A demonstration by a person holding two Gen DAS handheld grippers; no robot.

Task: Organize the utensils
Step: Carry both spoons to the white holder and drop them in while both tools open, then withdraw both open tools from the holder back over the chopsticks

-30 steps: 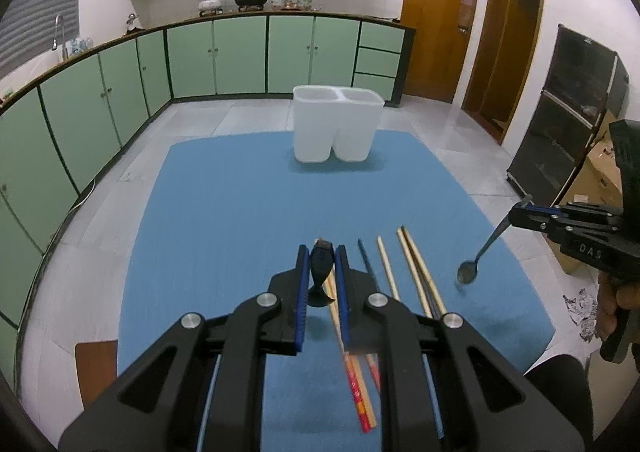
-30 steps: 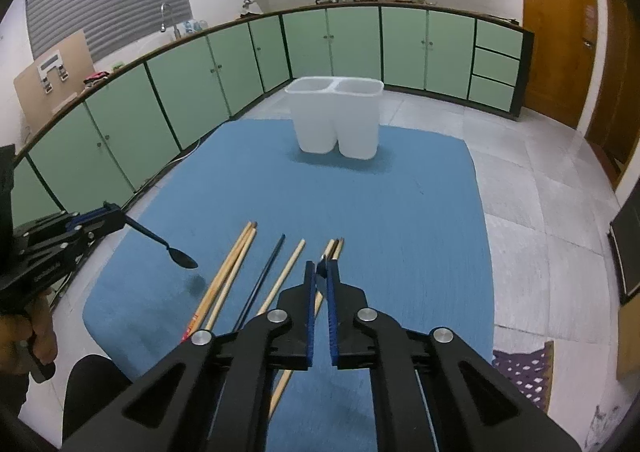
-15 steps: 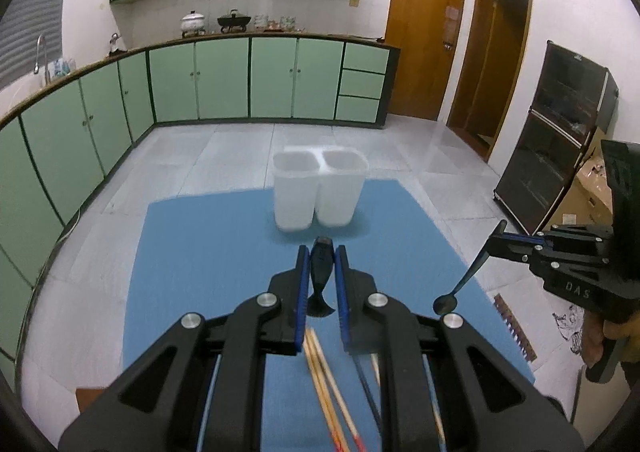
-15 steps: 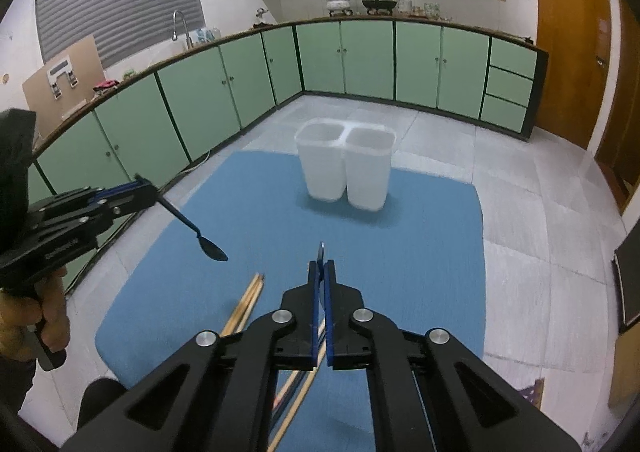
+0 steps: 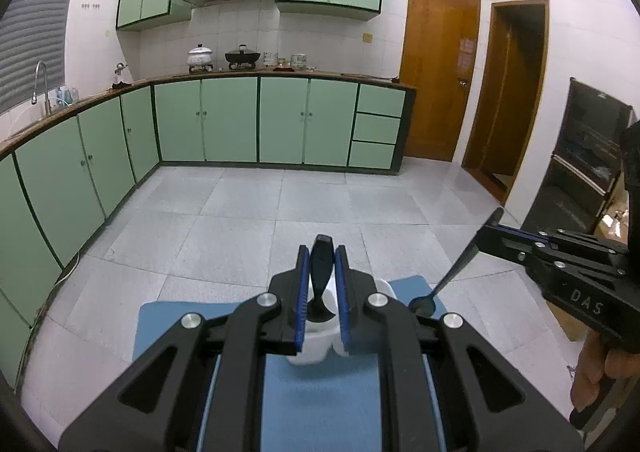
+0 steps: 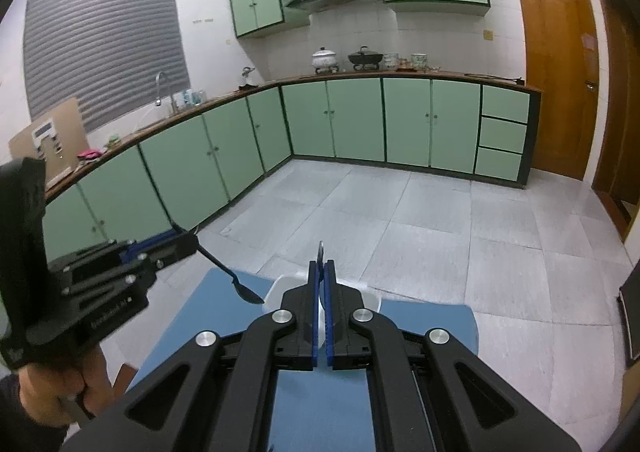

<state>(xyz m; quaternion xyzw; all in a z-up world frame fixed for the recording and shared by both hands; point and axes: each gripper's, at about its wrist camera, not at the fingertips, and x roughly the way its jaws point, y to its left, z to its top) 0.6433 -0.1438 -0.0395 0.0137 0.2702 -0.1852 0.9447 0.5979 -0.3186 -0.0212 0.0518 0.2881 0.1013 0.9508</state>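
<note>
left claw: your left gripper (image 5: 321, 252) fills the lower centre of its own view, blue pads narrow and clamped on the handle of a black spoon (image 5: 321, 272); its bowl hangs down between the pads
same claw, other view: at the left edge of the right wrist view your left gripper (image 6: 188, 244) points toward the centre, the black spoon (image 6: 236, 284) slanting down and right, bowl lowest
right claw: your right gripper (image 6: 321, 268) sits at the lower centre of its view, pads pressed nearly together on a thin dark spoon (image 6: 320, 252), seen edge-on above the tips
same claw, other view: at the right edge of the left wrist view your right gripper (image 5: 490, 230) carries the dark spoon (image 5: 448, 276) slanting down and left, its bowl near the centre of the frame
holder: a white two-cup holder (image 5: 316, 348) stands on the blue mat, mostly hidden behind the left claw; in the right wrist view only its rim (image 6: 280, 284) shows, just beside the black spoon's bowl
mat: blue mat (image 5: 160, 328) across the bottom of both views, on a pale tiled floor (image 5: 240, 220)
hands: a hand (image 5: 592, 368) grips the right handle at lower right; another hand (image 6: 80, 384) at lower left of the right wrist view
backdrop: green cabinets (image 5: 228, 120) across the middle
</note>
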